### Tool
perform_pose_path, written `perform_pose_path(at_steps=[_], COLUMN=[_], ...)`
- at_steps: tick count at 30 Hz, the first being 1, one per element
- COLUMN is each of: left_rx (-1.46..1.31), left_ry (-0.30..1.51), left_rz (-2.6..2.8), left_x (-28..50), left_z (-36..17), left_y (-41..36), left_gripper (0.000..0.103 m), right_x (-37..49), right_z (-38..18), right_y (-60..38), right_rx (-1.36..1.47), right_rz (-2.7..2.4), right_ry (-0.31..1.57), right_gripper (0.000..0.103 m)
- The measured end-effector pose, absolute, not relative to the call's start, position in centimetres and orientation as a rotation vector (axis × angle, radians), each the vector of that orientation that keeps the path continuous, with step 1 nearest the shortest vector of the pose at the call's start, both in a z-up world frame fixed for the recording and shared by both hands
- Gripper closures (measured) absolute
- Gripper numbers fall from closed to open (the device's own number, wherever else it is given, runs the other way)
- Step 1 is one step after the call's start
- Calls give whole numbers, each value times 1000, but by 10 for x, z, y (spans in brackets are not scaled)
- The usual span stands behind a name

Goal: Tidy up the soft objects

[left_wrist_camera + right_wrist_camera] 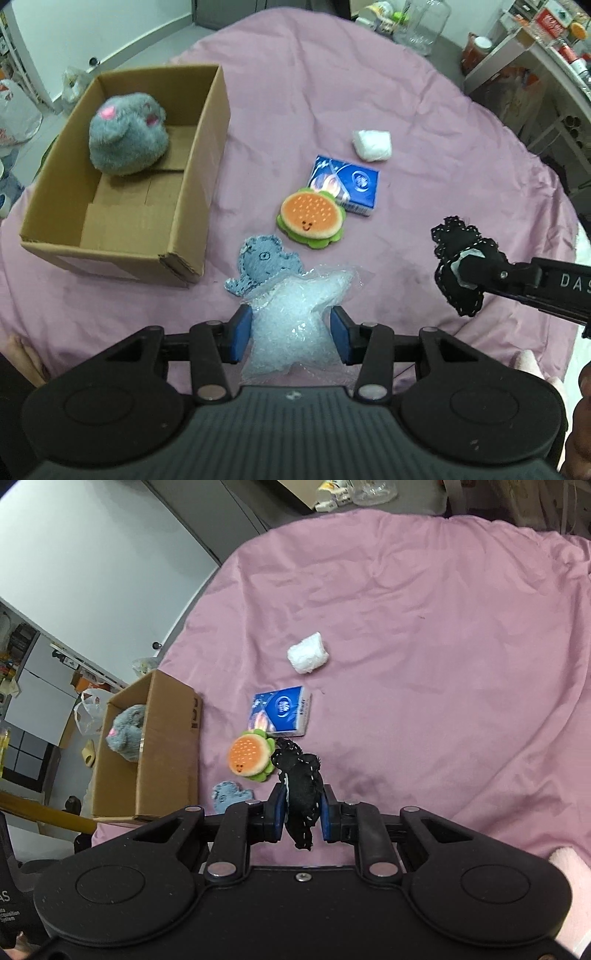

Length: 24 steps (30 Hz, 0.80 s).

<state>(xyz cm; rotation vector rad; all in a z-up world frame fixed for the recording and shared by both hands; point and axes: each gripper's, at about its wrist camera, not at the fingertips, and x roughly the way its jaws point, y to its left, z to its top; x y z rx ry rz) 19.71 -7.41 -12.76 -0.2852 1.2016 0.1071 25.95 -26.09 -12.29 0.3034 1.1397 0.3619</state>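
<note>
Soft objects lie scattered on a worktop draped in a pink cloth (369, 92), and we place each by the cardboard box (207, 192) at the cloth's left edge. Inside the box sits a grey plush (127, 133) with pink ears. Just right of the box's near corner lies a blue knitted figure (264, 264). Further right of the box, a burger plush (312, 218) rests with its edge over a blue tissue pack (358, 184). Beyond that pack, well apart from the box, sits a white wad (372, 145).

Our left claw (291, 334) is clenched on a clear bag of beads (295, 321), its blue pads pressing the bag's two sides. The bag overlaps the knitted figure from the near side; we cannot tell whether they touch.

Our right claw (303, 812) is clamped tight on a black fabric piece (301, 779) with white stitching, far to the right of the box, above the cloth.
</note>
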Motion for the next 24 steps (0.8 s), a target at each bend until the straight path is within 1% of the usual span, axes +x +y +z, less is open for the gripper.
perform_pose_path(at_steps=[12, 24], left_rx=[-298, -302], left_ry=[1117, 1040], left_rz=[70, 74], left_x=[185, 174], left_z=[-90, -57], left_y=[-51, -19], left_gripper=[58, 58], right_x=[235, 222], right_z=[-87, -56], right_y=[-261, -234], right_rx=[305, 265], right_rz=[329, 334], right_ry=[1062, 987], right_gripper=[84, 84])
